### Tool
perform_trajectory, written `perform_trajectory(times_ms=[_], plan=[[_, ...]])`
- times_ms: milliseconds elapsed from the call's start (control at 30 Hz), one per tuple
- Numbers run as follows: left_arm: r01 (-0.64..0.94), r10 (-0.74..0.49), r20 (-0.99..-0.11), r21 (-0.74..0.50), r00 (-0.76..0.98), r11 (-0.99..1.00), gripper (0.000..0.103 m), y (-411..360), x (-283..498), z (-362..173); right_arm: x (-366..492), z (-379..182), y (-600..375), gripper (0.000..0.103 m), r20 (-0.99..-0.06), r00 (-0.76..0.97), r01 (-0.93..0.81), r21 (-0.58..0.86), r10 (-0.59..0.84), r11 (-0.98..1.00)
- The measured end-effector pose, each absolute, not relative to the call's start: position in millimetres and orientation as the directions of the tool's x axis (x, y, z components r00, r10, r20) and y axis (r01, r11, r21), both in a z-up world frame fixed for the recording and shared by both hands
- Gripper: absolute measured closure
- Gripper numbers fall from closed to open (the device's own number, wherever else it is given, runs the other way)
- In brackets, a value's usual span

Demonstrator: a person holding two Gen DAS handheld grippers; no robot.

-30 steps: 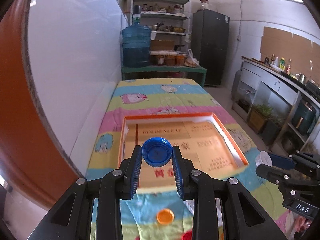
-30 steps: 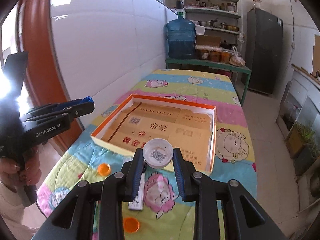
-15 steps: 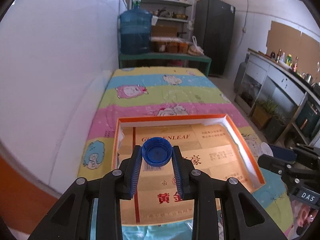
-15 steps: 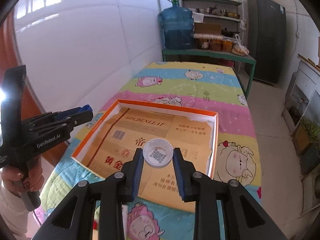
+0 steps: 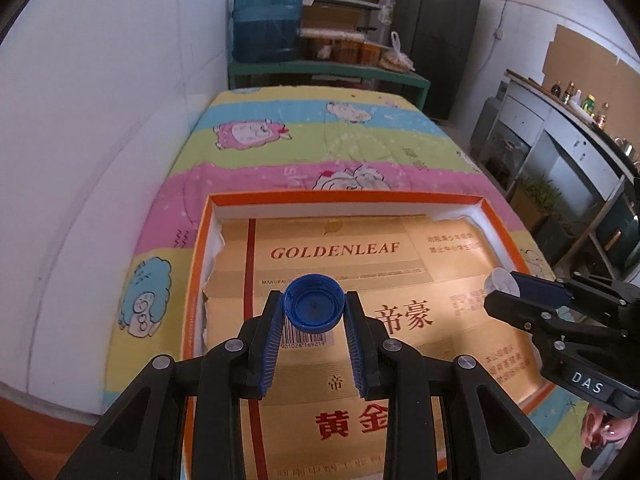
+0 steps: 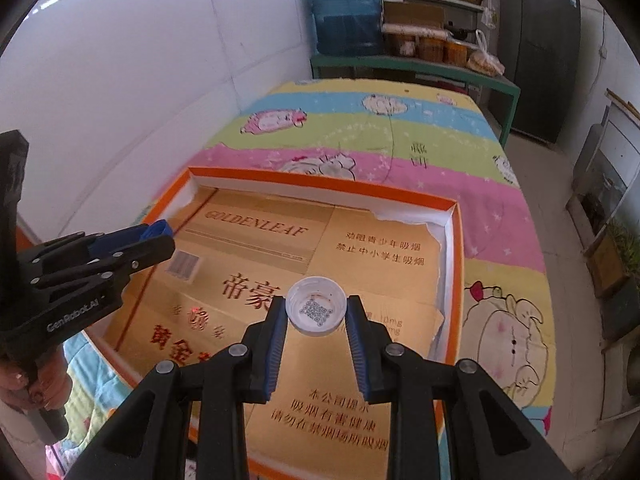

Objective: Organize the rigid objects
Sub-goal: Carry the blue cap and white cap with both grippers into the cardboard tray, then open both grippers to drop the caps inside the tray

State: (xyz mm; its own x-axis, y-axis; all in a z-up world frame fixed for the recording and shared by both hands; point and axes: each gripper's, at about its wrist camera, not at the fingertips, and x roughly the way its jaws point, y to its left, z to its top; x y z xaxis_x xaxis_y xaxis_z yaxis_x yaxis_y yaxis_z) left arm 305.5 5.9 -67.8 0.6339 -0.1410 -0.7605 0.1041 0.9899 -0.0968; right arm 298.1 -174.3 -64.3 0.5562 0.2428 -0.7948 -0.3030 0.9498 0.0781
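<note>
Both tongs loaded, held over the orange-rimmed box [image 5: 500, 216].

Left gripper [image 5: 314, 312] pinches a blue cap [image 5: 314, 306], open side up, above the box's left half, over the barcode. Right gripper [image 6: 316, 312] clamps a white cap [image 6: 316, 311], QR code inside, above the box's right half. Box rests on a striped cartoon cloth [image 5: 320, 140].

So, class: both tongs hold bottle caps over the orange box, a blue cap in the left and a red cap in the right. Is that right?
Not quite. The right tongs hold a white cap, not a red one, as the right wrist view shows. The left tongs do hold a blue cap, and both are over the orange box.
</note>
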Motion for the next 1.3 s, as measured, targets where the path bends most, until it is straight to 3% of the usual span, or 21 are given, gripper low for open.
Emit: perform_trajectory(times_ms=[800, 1167, 1300], plan=[[0.074, -0.103, -0.808, -0.074, 0.580, 0.995, 0.072, 1.9, 322.9, -99.9, 321.1, -98.9, -169.3, 0.073, -0.835, 0.515, -0.281, 0.048, 0.193, 0.959], [0.111, -0.170, -0.791, -0.129, 0.588, 0.985, 0.071, 7.7, 322.1, -103.1, 321.0, -98.6, -169.7, 0.072, -0.839, 0.508, -0.276, 0.054, 0.193, 0.960], [0.086, -0.101, -0.808, -0.063, 0.580, 0.994, 0.068, 5.3, 321.6, -100.4, 317.3, -94.9, -171.8, 0.072, -0.835, 0.516, -0.261, 0.059, 0.191, 0.963]])
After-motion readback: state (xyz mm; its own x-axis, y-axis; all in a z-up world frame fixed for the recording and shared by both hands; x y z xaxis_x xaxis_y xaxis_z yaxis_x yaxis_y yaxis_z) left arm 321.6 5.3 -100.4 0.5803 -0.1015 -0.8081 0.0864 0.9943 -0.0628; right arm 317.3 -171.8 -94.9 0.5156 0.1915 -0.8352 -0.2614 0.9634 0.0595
